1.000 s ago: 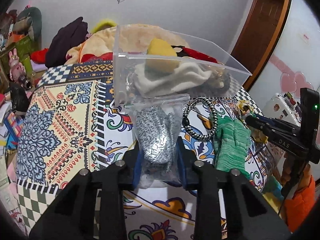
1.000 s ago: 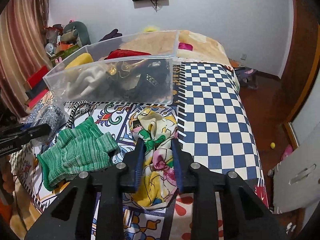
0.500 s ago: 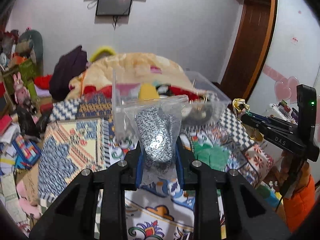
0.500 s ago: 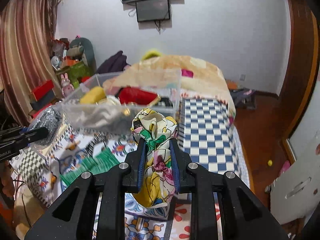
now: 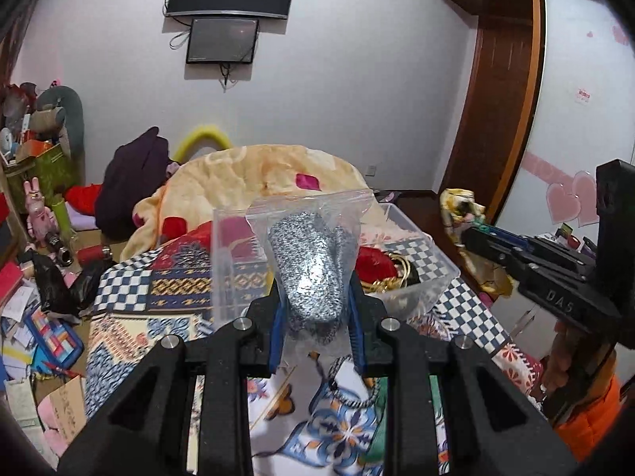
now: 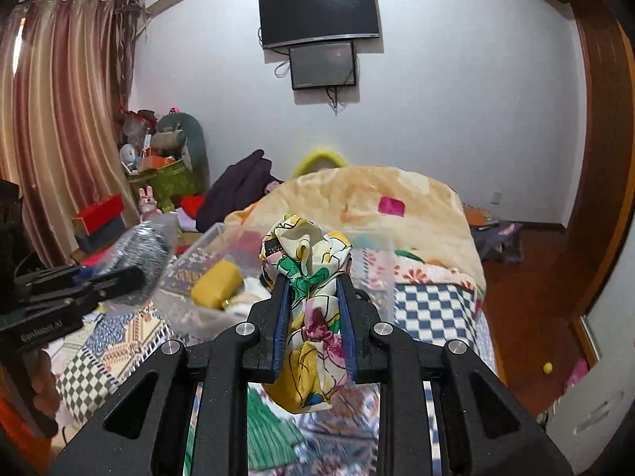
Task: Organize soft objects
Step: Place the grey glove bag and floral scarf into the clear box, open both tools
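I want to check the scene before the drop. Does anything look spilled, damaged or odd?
Nothing looks spilled or damaged. The left hand-held gripper holds the bagged grey knit and the right hand-held gripper holds the floral scarf, both before the clear bin.

The bagged knit (image 5: 311, 273) is speckled grey and white inside a clear plastic sleeve. The scarf (image 6: 311, 309) is cream with black outlines and patches of green, yellow and magenta-pink flowers. Both the left gripper (image 5: 315, 297) and the right gripper (image 6: 313, 297) are black with blue pads (image 6: 282, 325) and silver screws. The bin (image 5: 420, 254) is clear plastic, showing red, gold and black items within; a yellow block (image 6: 216, 283) lies inside. The bedspread (image 5: 166, 289) mixes navy-and-white checks, orange diamonds and blue floral motifs. The blanket (image 6: 381, 198) is peach-beige with a magenta patch. A green knit piece (image 6: 270, 428) is striped. Curtains (image 6: 59, 127) are rust-pink
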`<state>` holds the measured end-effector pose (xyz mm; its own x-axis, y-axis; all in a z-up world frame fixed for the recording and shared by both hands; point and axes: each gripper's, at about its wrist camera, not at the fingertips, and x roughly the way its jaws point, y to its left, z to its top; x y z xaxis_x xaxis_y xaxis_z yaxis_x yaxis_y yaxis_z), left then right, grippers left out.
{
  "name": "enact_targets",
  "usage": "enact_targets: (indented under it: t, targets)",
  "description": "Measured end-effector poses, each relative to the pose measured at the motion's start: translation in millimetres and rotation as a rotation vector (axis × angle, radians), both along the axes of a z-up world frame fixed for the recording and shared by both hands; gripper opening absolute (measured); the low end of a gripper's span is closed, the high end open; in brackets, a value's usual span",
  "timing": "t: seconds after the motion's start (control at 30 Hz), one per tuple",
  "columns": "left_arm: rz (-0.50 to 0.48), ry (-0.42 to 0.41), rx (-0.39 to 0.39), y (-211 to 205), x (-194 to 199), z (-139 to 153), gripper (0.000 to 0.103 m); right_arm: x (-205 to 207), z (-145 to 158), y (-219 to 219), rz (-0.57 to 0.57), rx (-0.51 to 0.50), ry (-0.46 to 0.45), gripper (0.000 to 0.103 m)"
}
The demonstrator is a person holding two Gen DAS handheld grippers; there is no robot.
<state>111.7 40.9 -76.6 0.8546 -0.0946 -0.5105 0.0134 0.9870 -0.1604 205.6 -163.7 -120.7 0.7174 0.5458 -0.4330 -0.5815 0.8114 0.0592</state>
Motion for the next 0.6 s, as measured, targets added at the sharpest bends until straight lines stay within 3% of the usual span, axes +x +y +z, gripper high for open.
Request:
enact_targets:
  t: [0.6]
  targets:
    - [-0.052, 0.123, 0.004, -22.1, 88.0, -33.8, 0.027, 48.2, -22.6, 27.4, -0.011, -0.083, 0.081, 0.021]
